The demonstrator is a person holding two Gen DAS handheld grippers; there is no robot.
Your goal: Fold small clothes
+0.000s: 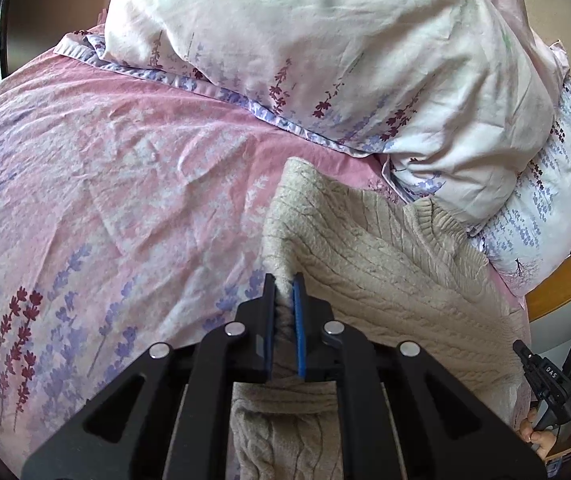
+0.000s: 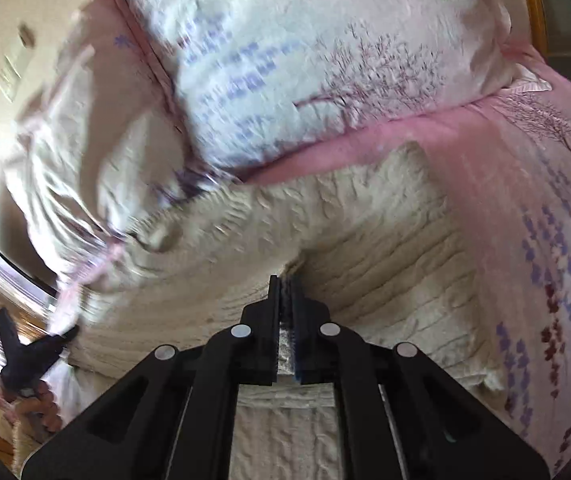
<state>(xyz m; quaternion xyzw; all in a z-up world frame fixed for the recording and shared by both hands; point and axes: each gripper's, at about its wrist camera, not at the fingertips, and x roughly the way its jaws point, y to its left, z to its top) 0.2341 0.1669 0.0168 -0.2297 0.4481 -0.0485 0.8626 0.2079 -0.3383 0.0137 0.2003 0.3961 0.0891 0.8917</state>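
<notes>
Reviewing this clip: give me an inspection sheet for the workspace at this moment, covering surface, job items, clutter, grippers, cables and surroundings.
Surface: bed sheet, pink with lavender print, wrinkled.
Job's things: beige cable-knit sweater lying on the sheet, partly lifted at both pinched edges.
Clutter: floral duvet bunched behind the sweater; floral pillow beside it.
Grippers: left gripper and right gripper each have jaws shut on sweater fabric.
Cables: nothing seen.
Surroundings: wooden bed frame at the edge; right view motion-blurred.
</notes>
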